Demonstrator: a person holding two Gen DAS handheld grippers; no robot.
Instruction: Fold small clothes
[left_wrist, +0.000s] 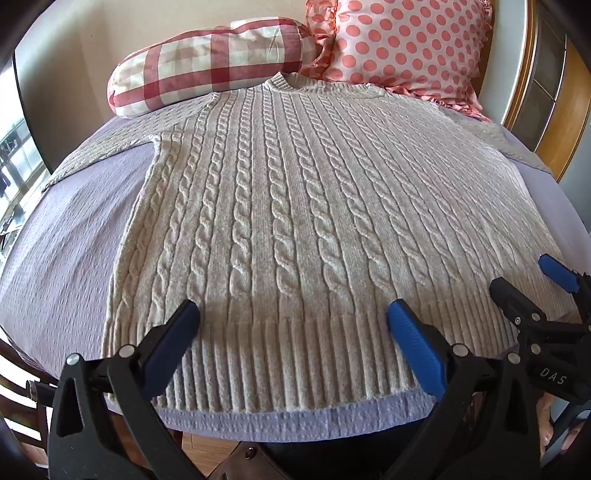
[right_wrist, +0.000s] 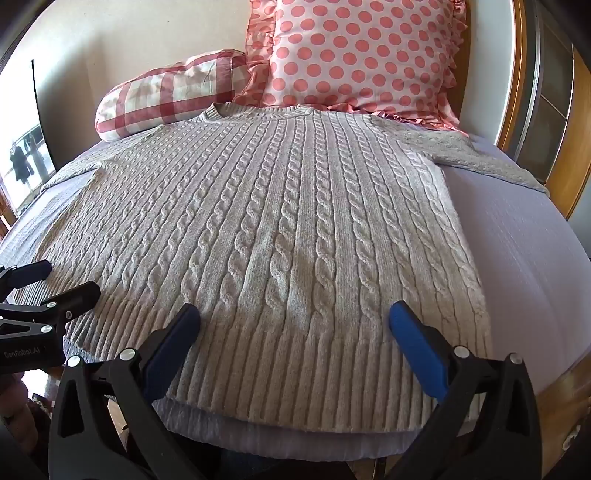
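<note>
In the left wrist view the cream cable-knit sweater (left_wrist: 295, 221) lies flat and unfolded on the lilac bedspread (left_wrist: 66, 258) under the wide-spread left gripper (left_wrist: 291, 317), and the right wrist view shows the right gripper (right_wrist: 293, 319) equally wide, every fold remaining.

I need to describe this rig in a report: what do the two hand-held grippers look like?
Both look alike: the left hand-held gripper and right hand-held gripper have black plastic arms with triangular cut-outs, silver round rivets and blue ribbed finger pads. One body reads "GenRobot.AI", the other shows "DAS". No cables or sleeves show.
</note>
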